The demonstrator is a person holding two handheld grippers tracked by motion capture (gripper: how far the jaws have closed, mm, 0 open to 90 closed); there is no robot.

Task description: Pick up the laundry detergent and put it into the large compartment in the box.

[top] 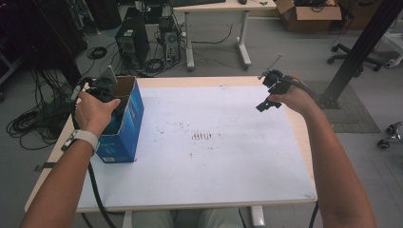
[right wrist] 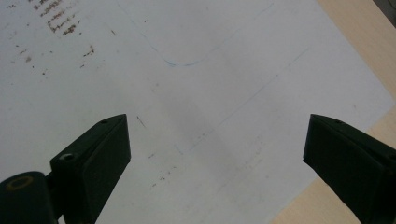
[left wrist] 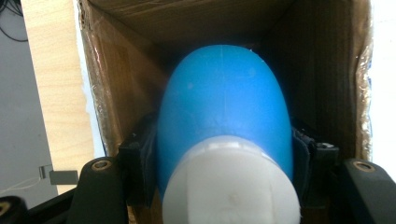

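Blue bottle held inside the open box, at the surface's left edge.

The left hand-held gripper (left wrist: 224, 186) is clamped on a blue bottle (left wrist: 224, 107) with a white cap (left wrist: 231, 186), its jaws pressing both sides, down in the brown-lined blue box (top: 124, 118). The right hand-held gripper (right wrist: 215, 154) hangs with jaws spread wide and nothing between them over the white sheet (top: 214, 152), which is marked with dark smudges and covers the wooden surface (top: 304, 137). Beyond the grippers lie grey floor, tangled cables (top: 33, 118), a computer tower (top: 132, 42), a second table (top: 223, 7), a cardboard carton (top: 311, 14) and a chair's wheeled base (top: 354, 56).
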